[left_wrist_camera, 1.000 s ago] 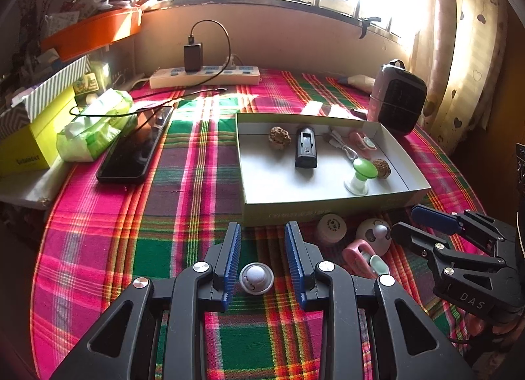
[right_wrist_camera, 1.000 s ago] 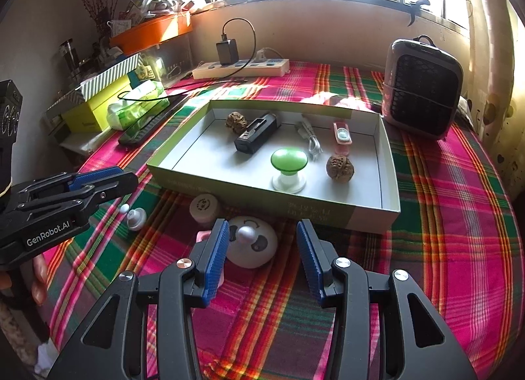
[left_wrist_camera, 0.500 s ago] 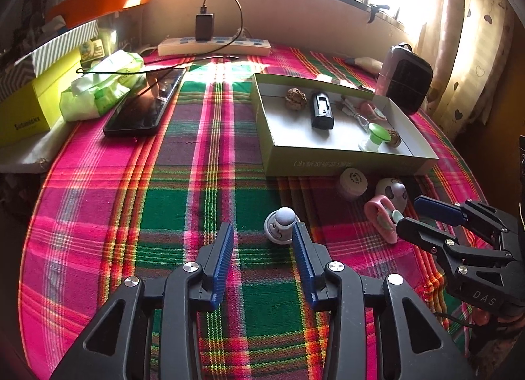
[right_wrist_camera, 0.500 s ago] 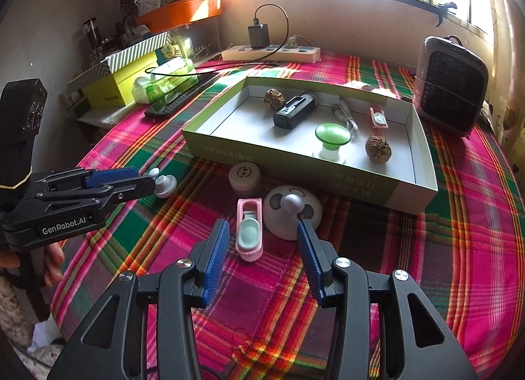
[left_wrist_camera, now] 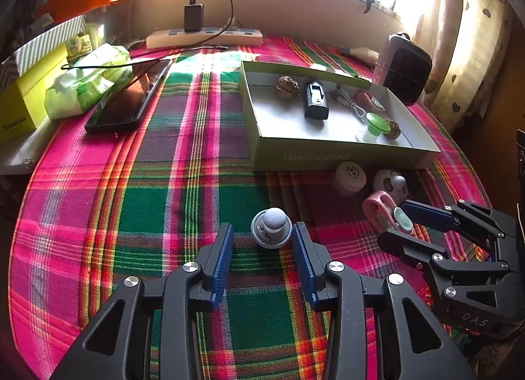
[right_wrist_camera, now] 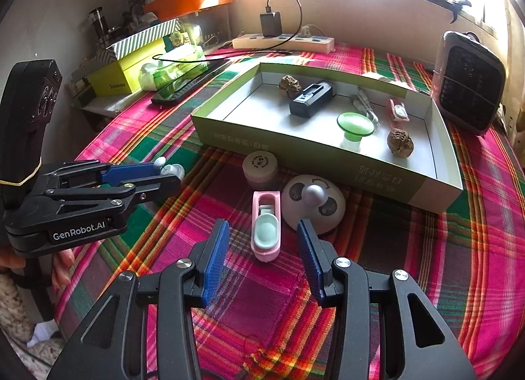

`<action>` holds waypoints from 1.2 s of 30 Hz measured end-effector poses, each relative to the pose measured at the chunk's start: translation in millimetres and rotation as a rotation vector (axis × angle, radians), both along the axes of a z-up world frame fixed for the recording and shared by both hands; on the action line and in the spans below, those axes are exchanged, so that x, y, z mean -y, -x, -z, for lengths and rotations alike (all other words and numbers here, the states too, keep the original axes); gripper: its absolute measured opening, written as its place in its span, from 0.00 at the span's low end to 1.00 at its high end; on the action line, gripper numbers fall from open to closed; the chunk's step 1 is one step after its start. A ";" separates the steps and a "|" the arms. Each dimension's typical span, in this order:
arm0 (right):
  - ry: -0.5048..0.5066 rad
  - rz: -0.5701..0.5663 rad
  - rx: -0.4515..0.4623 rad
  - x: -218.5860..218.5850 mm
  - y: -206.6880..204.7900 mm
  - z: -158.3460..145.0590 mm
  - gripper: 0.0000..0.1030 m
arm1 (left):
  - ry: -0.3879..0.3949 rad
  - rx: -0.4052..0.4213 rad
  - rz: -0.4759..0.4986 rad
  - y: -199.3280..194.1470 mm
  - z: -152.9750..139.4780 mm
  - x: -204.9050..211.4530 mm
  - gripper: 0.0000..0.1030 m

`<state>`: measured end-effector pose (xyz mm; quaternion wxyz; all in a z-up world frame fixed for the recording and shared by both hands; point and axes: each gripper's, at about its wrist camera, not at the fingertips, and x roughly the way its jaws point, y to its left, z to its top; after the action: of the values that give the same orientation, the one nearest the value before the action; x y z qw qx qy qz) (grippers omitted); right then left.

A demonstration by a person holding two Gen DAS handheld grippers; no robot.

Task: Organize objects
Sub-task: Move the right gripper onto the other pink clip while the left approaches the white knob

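The white knob (left_wrist_camera: 271,228) stands on the plaid cloth (left_wrist_camera: 131,202) between your left gripper (left_wrist_camera: 262,240) jaws, wide apart; your right gripper (right_wrist_camera: 261,242), also wide, frames the pink clip (right_wrist_camera: 265,225).

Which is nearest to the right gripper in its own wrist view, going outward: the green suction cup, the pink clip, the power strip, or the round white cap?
From the right gripper, nearest first:
1. Pink clip, on the cloth between its open fingers.
2. Round white cap, ahead, against the box's front wall.
3. Green suction cup, inside the box, toward the right.
4. Power strip, far back by the wall.
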<state>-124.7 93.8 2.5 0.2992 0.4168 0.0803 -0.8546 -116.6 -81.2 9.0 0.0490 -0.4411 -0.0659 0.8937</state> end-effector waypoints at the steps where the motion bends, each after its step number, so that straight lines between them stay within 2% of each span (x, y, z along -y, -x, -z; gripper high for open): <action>1: -0.002 -0.003 0.001 0.9 0.4 0.6 0.43 | -0.001 0.000 0.002 0.8 0.1 -0.1 0.34; 18: -0.008 -0.017 0.007 12.8 4.1 4.5 0.43 | 0.010 -0.012 0.004 7.8 1.0 -1.8 0.34; 25: -0.026 -0.012 -0.003 15.2 5.1 4.6 0.31 | 0.026 -0.017 0.002 7.8 1.7 -3.0 0.33; 29: -0.031 -0.004 -0.006 14.6 5.7 4.6 0.24 | 0.034 -0.016 -0.014 8.2 1.6 -1.8 0.24; 32: -0.032 0.002 -0.006 13.9 6.4 4.4 0.19 | 0.032 -0.016 -0.016 8.1 1.5 -1.1 0.23; 36: -0.030 0.004 -0.005 13.1 7.0 4.2 0.18 | 0.039 -0.019 -0.015 7.6 1.3 -0.9 0.23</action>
<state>-131.7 80.7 -1.7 0.2912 0.4193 0.0931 -0.8548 -124.2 -80.4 7.7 0.0345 -0.4330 -0.0512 0.8993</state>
